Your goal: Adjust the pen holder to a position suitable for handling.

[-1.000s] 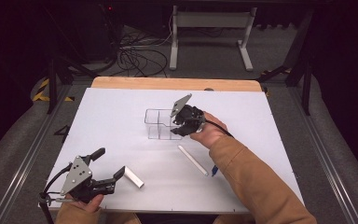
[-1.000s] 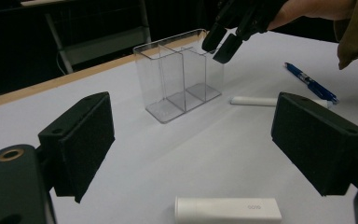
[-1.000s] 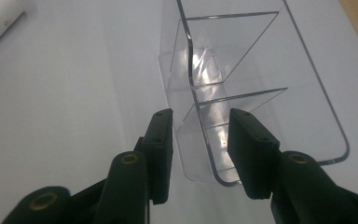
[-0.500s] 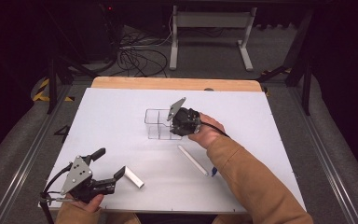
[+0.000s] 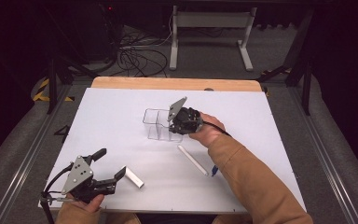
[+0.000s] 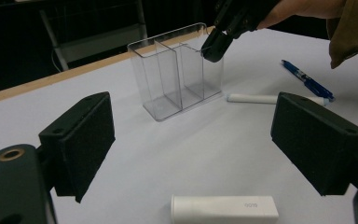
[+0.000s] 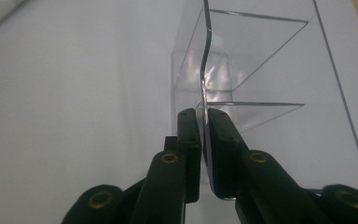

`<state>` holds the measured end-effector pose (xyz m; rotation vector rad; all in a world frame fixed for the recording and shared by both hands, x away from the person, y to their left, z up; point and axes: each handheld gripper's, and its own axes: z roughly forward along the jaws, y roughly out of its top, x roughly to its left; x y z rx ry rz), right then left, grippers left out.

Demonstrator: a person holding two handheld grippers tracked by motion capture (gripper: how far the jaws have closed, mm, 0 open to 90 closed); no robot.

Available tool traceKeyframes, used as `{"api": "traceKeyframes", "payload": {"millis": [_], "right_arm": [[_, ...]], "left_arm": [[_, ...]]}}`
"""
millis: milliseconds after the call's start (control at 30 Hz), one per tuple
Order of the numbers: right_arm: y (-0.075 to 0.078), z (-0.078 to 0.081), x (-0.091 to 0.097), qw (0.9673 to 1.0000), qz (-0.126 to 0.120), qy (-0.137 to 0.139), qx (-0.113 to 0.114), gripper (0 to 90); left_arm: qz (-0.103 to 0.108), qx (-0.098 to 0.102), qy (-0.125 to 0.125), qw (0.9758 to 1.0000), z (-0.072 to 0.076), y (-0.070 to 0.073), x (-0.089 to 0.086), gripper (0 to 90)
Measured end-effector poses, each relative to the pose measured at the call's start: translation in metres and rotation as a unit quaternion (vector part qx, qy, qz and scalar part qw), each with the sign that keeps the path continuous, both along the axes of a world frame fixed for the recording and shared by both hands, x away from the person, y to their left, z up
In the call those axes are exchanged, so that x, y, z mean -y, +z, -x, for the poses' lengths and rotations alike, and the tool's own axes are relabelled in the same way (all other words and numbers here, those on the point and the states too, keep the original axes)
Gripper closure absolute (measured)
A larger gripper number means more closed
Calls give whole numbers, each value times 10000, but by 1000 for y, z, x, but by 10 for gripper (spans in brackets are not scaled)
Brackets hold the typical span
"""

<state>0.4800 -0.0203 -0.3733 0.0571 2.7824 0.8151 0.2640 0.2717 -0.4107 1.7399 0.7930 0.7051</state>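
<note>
At frame center, the right gripper [image 5: 179,125] had just been closing and pinched the clear organizer's [image 5: 157,124] wall, likely to steady it; lower left, the left gripper [image 5: 113,169] gaped wide over a white tube [image 5: 134,177].

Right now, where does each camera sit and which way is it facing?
High view: above the person's side, looking down on the white table; both forearms show.
Left gripper view: on the left gripper, facing the clear plastic divided organizer; open fingers.
Right gripper view: on the right gripper, fingers clamping the organizer's wall.
All share the organizer.
</note>
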Motion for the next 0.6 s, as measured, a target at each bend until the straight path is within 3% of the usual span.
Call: {"api": "traceKeyframes", "payload": {"millis": [67, 200, 467, 600], "right_arm": [[3, 1, 0, 10000, -54, 26, -47, 883], [8, 3, 3, 9998, 47, 56, 159, 889], [14, -8, 28, 9998, -82, 45, -154, 890], [13, -12, 40, 9988, -210, 256, -368, 890]], "left_arm": [[11, -8, 2, 10000, 0, 0, 0, 142], [2, -2, -4, 10000, 0, 0, 1, 142], [-3, -18, -16, 10000, 0, 0, 1, 142], [-6, -14, -17, 10000, 0, 0, 2, 142]]}}
